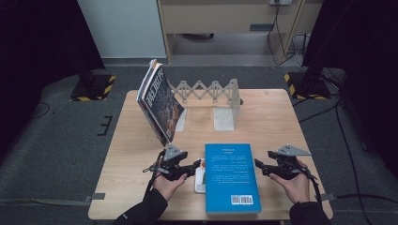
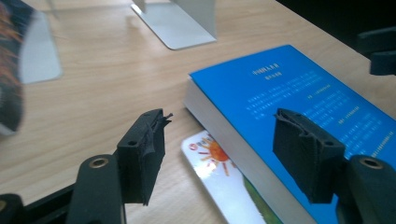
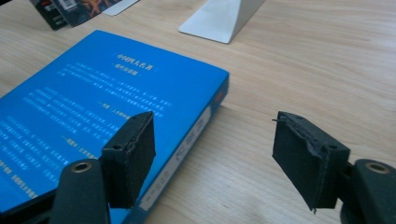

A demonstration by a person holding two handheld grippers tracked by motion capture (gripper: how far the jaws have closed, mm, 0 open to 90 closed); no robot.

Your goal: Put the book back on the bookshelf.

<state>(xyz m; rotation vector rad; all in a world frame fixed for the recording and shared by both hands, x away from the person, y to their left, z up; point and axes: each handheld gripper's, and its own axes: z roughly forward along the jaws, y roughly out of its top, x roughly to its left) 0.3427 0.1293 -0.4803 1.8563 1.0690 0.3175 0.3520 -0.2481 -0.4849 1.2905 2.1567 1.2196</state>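
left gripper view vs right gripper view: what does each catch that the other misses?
Left gripper view alone: the thin booklet with a sun print tucked under the blue book's edge, and the other tool's dark tip at far right. Right gripper view alone: the book's spine with its white label. Both: the blue book, a pale bookend base, the wooden table, and open jaws holding nothing.

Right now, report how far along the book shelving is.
Done: a stack of magazines leans tilted at the left end of the expanding rack. In hand: nothing; the left gripper and right gripper flank the blue book with jaws open. Left: that book lies flat on the table, over a thin booklet; both look unshelved.
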